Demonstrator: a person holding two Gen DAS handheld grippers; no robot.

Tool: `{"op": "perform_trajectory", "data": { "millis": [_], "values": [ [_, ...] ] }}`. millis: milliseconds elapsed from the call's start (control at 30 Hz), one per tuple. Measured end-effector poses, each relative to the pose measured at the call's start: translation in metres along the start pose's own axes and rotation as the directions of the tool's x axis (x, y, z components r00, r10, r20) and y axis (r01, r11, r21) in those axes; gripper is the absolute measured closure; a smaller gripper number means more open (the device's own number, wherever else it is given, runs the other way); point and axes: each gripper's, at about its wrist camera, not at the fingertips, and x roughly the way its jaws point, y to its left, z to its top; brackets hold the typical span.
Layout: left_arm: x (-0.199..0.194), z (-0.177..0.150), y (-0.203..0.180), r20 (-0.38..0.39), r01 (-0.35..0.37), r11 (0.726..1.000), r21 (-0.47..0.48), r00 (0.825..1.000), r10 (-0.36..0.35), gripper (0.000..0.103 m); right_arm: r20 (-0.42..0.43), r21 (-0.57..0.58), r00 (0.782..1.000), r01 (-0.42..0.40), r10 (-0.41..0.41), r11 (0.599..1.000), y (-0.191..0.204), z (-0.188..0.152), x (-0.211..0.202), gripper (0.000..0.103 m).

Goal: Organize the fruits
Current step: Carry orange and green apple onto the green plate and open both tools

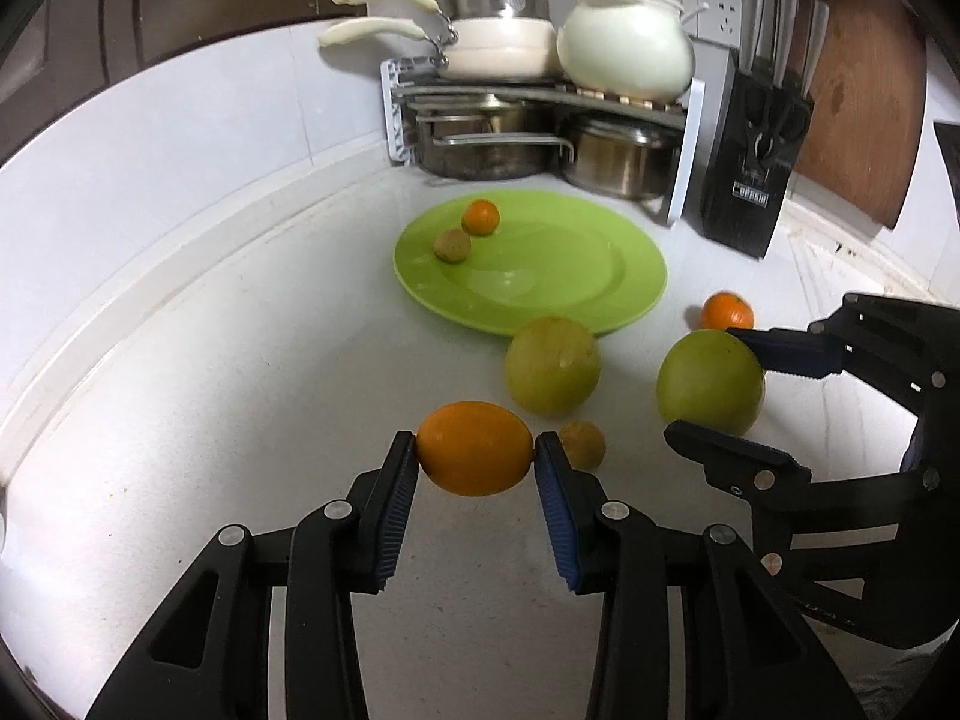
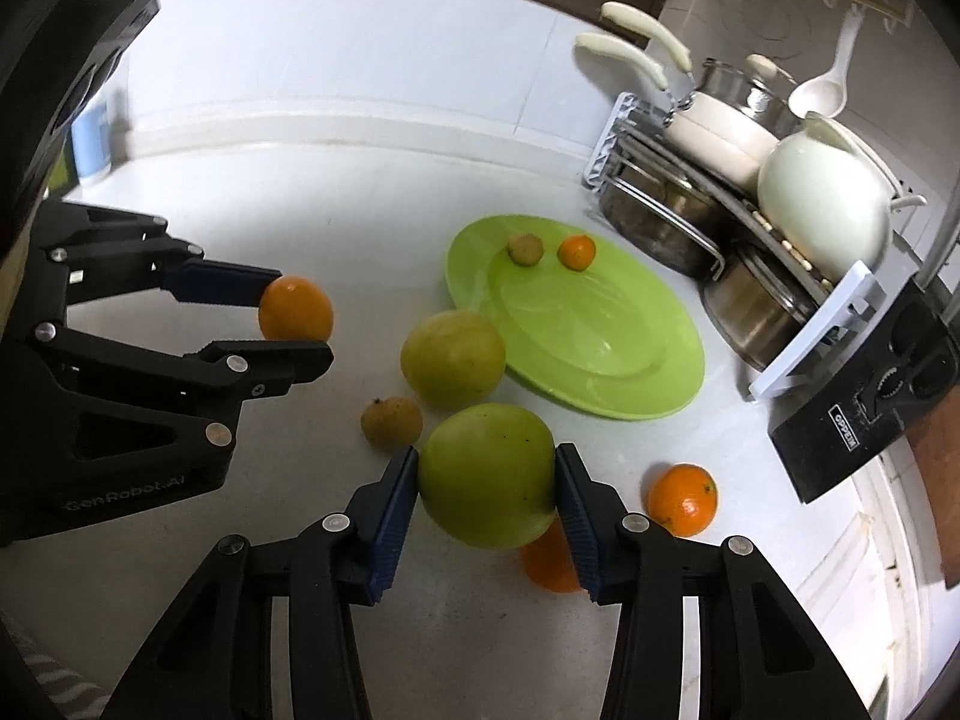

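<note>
My left gripper (image 1: 475,456) is shut on an orange (image 1: 474,449), with the blue pads pressing both of its sides; the right wrist view shows this gripper (image 2: 300,317) and the orange (image 2: 296,317) at the left. My right gripper (image 2: 487,477) is shut on a green apple (image 2: 486,474), seen from the left wrist as gripper (image 1: 705,384) and apple (image 1: 710,381). A green plate (image 1: 540,294) (image 2: 600,360) holds a small orange (image 1: 480,217) and a small brownish fruit (image 1: 452,246). On the counter lie a second green apple (image 1: 552,365) (image 2: 453,358), a brownish fruit (image 1: 582,444) (image 2: 391,422), a tangerine (image 1: 727,311) (image 2: 683,499) and an orange (image 2: 549,567) partly hidden under the held apple.
Behind the plate a rack (image 1: 540,90) carries steel pots, white pans and a white pot (image 1: 624,42). A black knife block (image 1: 750,180) (image 2: 864,396) stands to its right. A light blue cup (image 2: 90,138) stands far left by the wall. The white counter meets a tiled wall.
</note>
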Motion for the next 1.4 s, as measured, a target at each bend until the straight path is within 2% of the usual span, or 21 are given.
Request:
{"op": "perform_trajectory", "data": {
  "millis": [300, 567, 833, 1167, 1400],
  "values": [
    [-0.023, 0.013, -0.003, 0.040, 0.018, 0.999, -0.038, 0.999, -0.016, 0.063, 0.058, 0.107, 0.998, -0.008, 0.002, 0.994, -0.019, 0.005, -0.026, 0.057],
    [-0.033, 0.035, -0.013, 0.083, 0.011, 1.000, -0.016, 0.997, -0.010, 0.063, 0.106, 0.197, 0.994, 0.001, -0.022, 0.980, -0.049, 0.013, -0.041, 0.057],
    [-0.033, 0.064, -0.022, 0.124, 0.024, 1.000, -0.008, 0.992, -0.023, 0.063, 0.151, 0.240, 0.988, -0.004, -0.033, 0.971, -0.078, 0.029, -0.047, 0.057],
    [-0.017, 0.107, -0.028, 0.140, 0.031, 0.999, 0.010, 0.990, -0.032, 0.063, 0.189, 0.259, 0.982, -0.022, -0.028, 0.966, -0.106, 0.057, -0.039, 0.057],
    [0.014, 0.137, -0.024, 0.097, 0.051, 0.998, 0.030, 0.994, -0.053, 0.063, 0.156, 0.269, 0.988, -0.020, -0.023, 0.963, -0.124, 0.076, -0.014, 0.057]
  ]
}}
